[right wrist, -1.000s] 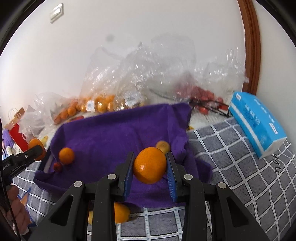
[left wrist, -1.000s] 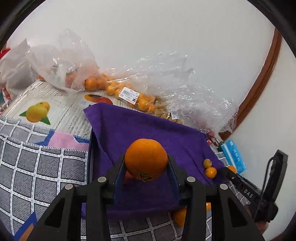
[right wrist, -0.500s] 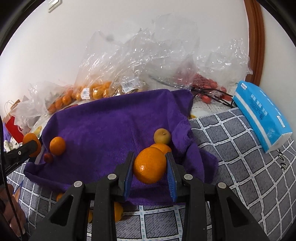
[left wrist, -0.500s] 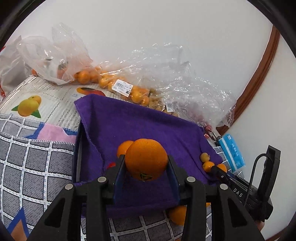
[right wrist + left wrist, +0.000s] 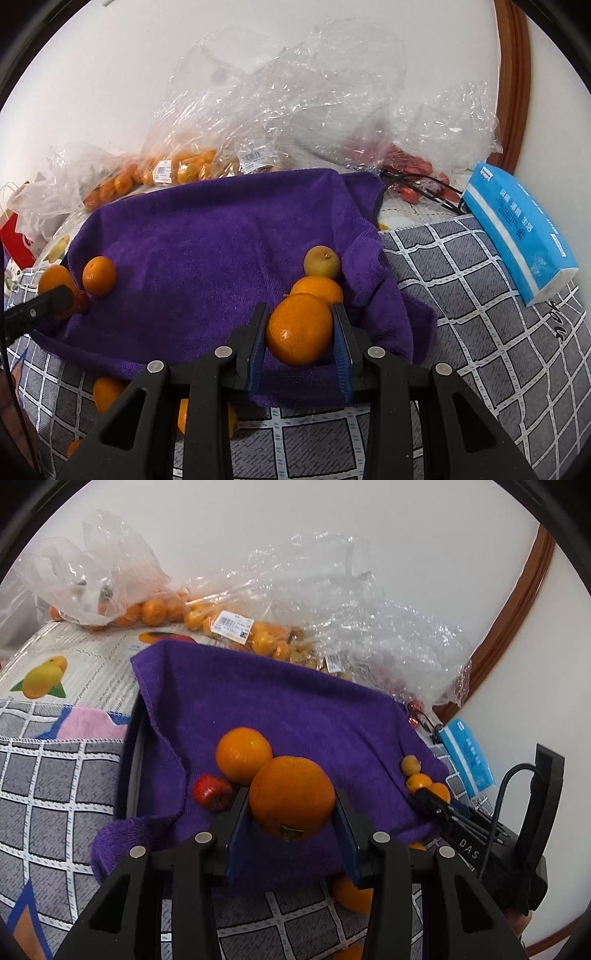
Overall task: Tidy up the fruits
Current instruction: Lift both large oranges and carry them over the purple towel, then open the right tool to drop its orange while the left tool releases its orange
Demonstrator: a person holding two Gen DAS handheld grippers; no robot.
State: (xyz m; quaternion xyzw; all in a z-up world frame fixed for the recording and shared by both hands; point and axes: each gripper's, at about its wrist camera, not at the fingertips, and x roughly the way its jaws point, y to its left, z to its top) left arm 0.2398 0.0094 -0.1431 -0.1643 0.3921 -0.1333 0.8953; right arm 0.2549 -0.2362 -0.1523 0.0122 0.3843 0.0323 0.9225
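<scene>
My left gripper (image 5: 291,805) is shut on a large orange (image 5: 291,795), held just above the near edge of a purple towel (image 5: 280,709) that lines a tray. Beside it on the towel lie another orange (image 5: 243,754) and a small red fruit (image 5: 212,793). My right gripper (image 5: 300,328) is shut on a smaller orange (image 5: 299,328) over the towel's (image 5: 207,251) right side, just in front of an orange (image 5: 317,288) and a yellowish fruit (image 5: 322,261). An orange (image 5: 99,275) rests at the towel's left.
Clear plastic bags (image 5: 280,110) of small oranges and red fruits pile against the wall behind the tray. A blue tissue pack (image 5: 517,232) lies at the right on the grey checked cloth (image 5: 480,332). Loose oranges (image 5: 107,393) sit on the cloth in front of the towel.
The left gripper has moved forward and down over the towel with its orange, bringing the lying orange and red fruit into view. The right gripper has tilted down slightly, its orange nearer the fruits ahead.
</scene>
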